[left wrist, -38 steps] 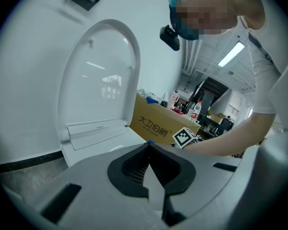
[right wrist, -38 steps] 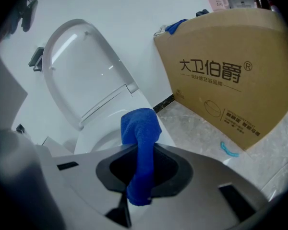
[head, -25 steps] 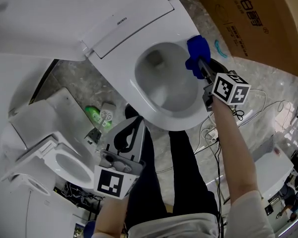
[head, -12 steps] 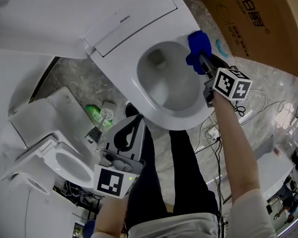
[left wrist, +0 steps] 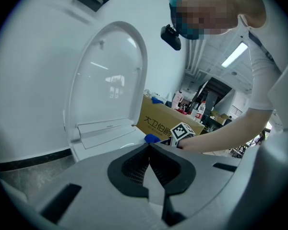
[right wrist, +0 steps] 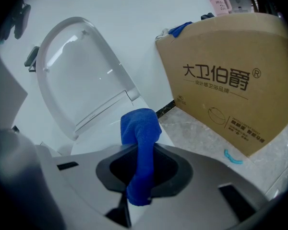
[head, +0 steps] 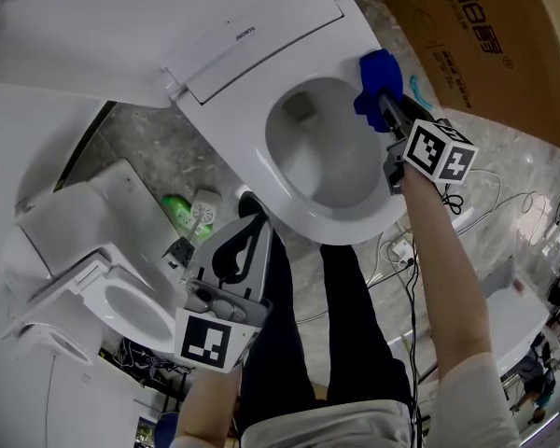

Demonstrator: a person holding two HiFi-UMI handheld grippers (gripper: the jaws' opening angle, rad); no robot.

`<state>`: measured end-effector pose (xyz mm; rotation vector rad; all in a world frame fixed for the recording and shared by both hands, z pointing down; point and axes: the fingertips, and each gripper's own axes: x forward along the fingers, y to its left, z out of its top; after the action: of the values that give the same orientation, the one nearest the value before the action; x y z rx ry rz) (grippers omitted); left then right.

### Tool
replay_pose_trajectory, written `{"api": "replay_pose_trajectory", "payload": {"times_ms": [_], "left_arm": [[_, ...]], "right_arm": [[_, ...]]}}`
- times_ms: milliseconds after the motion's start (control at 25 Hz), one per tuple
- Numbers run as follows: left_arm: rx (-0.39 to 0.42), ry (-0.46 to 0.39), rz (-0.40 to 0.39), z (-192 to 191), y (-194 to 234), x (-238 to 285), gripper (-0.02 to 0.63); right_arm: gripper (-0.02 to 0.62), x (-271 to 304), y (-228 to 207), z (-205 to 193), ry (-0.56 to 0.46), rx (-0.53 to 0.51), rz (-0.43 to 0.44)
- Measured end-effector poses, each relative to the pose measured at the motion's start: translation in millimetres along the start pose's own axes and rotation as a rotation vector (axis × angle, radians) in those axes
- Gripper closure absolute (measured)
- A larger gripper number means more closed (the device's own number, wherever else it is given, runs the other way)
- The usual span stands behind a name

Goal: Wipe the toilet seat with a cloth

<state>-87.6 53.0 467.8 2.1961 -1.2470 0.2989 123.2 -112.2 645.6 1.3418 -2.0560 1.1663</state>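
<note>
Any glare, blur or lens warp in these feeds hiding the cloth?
Head view: sharp, evenly lit, blue cloth clear at the seat rim. Right gripper view: fisheye bends the cardboard box, corners dark, cloth in focus. Left gripper view: bright reflections on the raised lid, edges vignetted.

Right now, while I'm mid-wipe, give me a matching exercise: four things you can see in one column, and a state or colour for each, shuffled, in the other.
Things:
1. cloth
2. left gripper
3. toilet lid
4. cardboard box

States:
A. raised upright
B. shut, nothing between the jaws
C. blue, clamped in the right gripper
D. brown, with printed lettering

Pairs: 1-C, 2-B, 3-A, 4-D
</note>
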Motion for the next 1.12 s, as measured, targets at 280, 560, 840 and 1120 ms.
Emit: {"api": "replay_pose_trajectory", "payload": {"times_ms": [280,560,840,1120], "left_arm": [[-0.004,-0.005,0.002,0,6,-1,0.597],[-0.013,-0.003,0.005,-3,10,-1,0.598],[-0.021,-0.007,0.007,-4,14,-4,0.597],[-0.026,-0.006,0.016,-6,20,-8,0.598]], "right_arm": [[0.545,10,5,9,0.000,-0.001,0.012],[0.545,18,9,17,0.002,-0.005,0.016],[0.545,27,15,24,0.007,-0.026,0.018],[0.545,35,24,29,0.032,-0.092,0.038]]}}
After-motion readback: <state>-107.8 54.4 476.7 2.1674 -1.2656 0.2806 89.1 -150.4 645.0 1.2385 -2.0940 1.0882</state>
